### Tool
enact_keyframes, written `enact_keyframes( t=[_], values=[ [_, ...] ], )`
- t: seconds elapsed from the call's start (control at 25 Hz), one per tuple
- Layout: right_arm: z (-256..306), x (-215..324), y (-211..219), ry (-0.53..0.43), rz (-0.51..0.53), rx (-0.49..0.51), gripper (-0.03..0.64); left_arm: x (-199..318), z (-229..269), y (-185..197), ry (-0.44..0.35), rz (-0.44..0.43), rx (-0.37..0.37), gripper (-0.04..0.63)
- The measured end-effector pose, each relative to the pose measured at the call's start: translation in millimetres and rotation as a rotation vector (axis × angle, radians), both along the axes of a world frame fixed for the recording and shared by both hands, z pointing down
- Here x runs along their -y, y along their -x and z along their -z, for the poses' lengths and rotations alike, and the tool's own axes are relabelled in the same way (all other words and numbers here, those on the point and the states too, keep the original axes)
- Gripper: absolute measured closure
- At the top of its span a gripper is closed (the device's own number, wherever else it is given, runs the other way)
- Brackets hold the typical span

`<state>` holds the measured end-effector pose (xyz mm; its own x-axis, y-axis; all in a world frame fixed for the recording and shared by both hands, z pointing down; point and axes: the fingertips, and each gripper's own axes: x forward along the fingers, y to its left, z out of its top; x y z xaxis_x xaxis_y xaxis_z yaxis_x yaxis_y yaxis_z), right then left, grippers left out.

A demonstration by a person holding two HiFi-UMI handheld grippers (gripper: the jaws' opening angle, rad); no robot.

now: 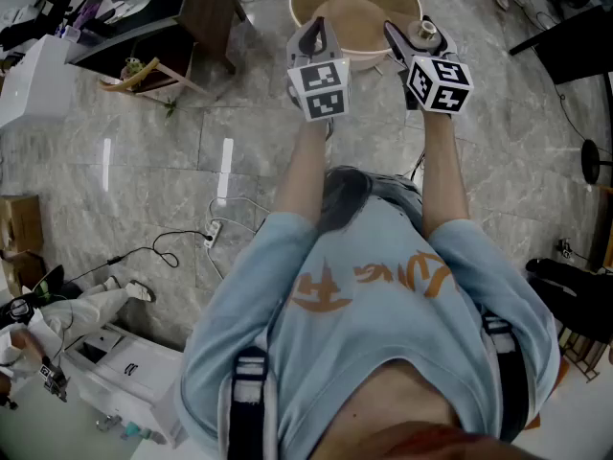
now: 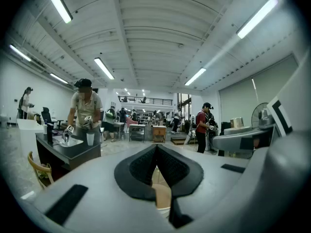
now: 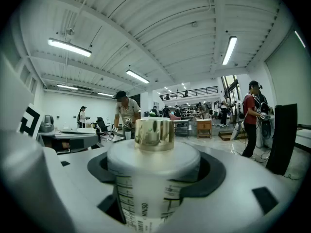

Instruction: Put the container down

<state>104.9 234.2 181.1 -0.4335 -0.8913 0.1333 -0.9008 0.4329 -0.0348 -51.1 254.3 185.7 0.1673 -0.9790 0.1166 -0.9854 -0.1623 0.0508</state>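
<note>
My right gripper (image 1: 410, 38) is shut on the container (image 3: 151, 177), a white cylindrical bottle with a printed label and a shiny gold cap (image 3: 154, 134). The bottle stands upright between the dark pads (image 3: 210, 174). Its cap (image 1: 426, 33) shows in the head view over the near edge of a round wooden table (image 1: 347, 10). My left gripper (image 1: 310, 38) is held level beside it, a little to the left, also over the table's near edge. Its dark pads (image 2: 171, 166) meet at their tips with nothing between them.
A dark desk (image 1: 158, 8) and a wooden chair (image 1: 153, 77) stand at the upper left on the marble floor. A power strip with cables (image 1: 212, 235) lies on the floor at the left. A black stand (image 1: 594, 161) is at the right. Several people work farther back in the hall.
</note>
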Motion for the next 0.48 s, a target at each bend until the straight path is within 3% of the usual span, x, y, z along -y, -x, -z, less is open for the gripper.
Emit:
enact_keyframes(
  t=[0.2, 0.48],
  values=[
    [-1, 9, 9, 0.004, 0.009, -0.009, 0.256, 8, 0, 12, 0.005, 0.011, -0.005, 0.571],
    [-15, 7, 21, 0.060, -0.004, 0.055, 0.255, 6, -13, 38, 0.040, 0.038, -0.030, 0.571]
  ],
)
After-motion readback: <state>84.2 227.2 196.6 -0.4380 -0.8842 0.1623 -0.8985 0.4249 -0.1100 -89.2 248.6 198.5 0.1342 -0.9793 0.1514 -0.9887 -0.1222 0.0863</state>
